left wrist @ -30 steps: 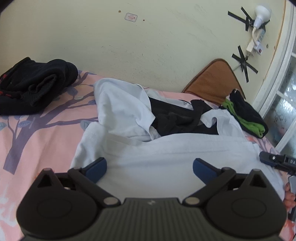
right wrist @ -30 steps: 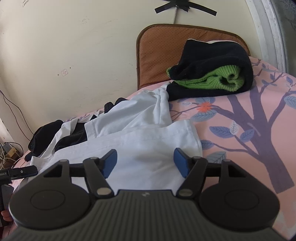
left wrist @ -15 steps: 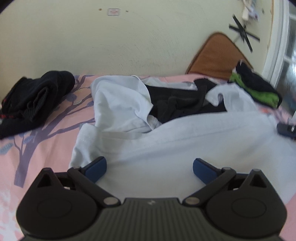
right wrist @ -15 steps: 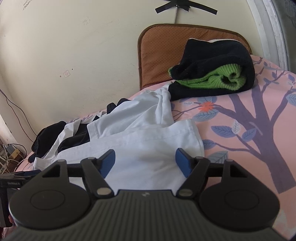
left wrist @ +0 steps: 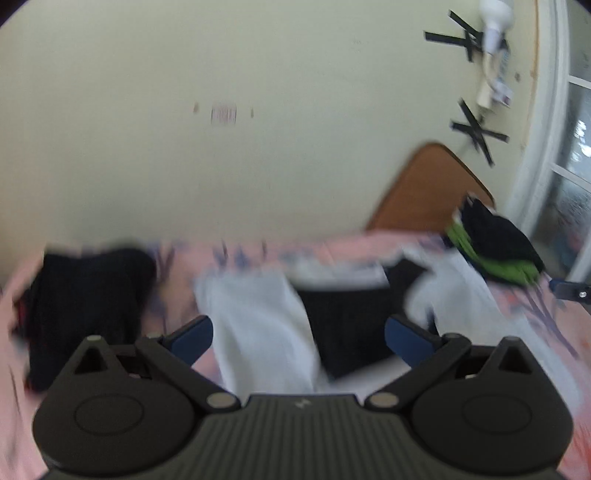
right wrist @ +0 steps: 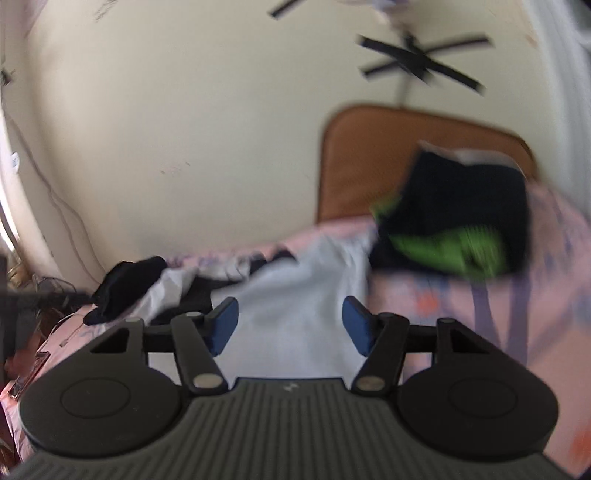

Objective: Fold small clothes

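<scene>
Cloth of the white garment [right wrist: 295,295] at lower centre looks soft, limp; grip an edge. Left tongs [left wrist: 298,336] released, empty; right tongs [right wrist: 290,325] closing, empty.

Home bedroom. Bed with pink tree-print sheet [right wrist: 546,295] across lower half of both views, loose clothes [left wrist: 258,332] piled on it. Brown padded headboard [right wrist: 369,166] at right against plain cream wall [left wrist: 258,110]. Black tape crosses [left wrist: 476,133] and a white plug-in lamp [left wrist: 495,18] upper right, window frame [left wrist: 554,129] at far right edge.
</scene>
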### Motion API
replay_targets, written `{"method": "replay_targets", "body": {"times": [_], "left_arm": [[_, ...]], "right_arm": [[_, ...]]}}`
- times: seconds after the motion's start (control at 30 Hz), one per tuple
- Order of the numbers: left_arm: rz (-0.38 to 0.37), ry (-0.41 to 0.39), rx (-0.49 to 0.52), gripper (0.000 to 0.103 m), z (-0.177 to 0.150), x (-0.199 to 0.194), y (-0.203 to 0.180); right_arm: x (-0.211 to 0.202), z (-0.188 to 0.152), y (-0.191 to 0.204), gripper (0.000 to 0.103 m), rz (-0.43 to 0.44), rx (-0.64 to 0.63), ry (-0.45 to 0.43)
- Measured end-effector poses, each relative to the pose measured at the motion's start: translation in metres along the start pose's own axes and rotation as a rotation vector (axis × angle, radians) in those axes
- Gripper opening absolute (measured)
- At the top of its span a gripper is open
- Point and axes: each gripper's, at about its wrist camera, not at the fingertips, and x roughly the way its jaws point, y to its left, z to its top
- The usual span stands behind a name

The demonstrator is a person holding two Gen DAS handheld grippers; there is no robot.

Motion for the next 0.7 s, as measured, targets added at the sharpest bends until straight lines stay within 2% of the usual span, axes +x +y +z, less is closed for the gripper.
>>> {"method": "replay_targets", "body": {"times": [0.07,0.13,0.17,0.3,0.33,0.4,0.43,0.47,0.5,0.53,0.7], "left_arm": [[0.005,0.014,0.043,0.103,0.03,0.036,-0.004],[0.03,0.069,0.063,0.1,0.053,0.086,-0.008],[0.05,0.098,0.06,0.094,0.06,0.112,-0.01],[0.078,0.226,0.045,0.084,0.066,0.197,-0.014],[0.088,0.249,0.051,0.078,0.063,0.211,-0.016],[0.099,0.293,0.062,0.059,0.054,0.23,-0.016],[0.092,0.318,0.061,0.036,0.049,0.237,-0.015],[0.06,0.311,0.048,0.019,0.046,0.237,-0.013],[0.034,0.301,0.042,0.01,0.046,0.234,-0.013],[0.028,0.295,0.046,0.008,0.046,0.229,-0.014],[0.013,0.158,0.068,0.007,0.049,0.168,-0.027]], "right_arm": [[0.028,0.036,-0.001,0.062,0.019,-0.034,0.02],[0.074,0.065,-0.006,0.062,0.031,-0.06,0.071],[0.101,0.076,-0.011,0.062,0.015,-0.069,0.107],[0.211,0.096,-0.039,0.063,-0.07,-0.028,0.28],[0.233,0.094,-0.044,0.063,-0.075,-0.029,0.33],[0.265,0.086,-0.05,0.064,-0.077,-0.026,0.417],[0.276,0.082,-0.051,0.063,-0.076,-0.031,0.448],[0.283,0.077,-0.05,0.061,-0.067,-0.047,0.468],[0.285,0.074,-0.045,0.041,-0.047,-0.075,0.475],[0.284,0.073,-0.04,0.012,-0.039,-0.117,0.47],[0.243,0.083,-0.012,0.009,0.009,-0.198,0.349]]}}
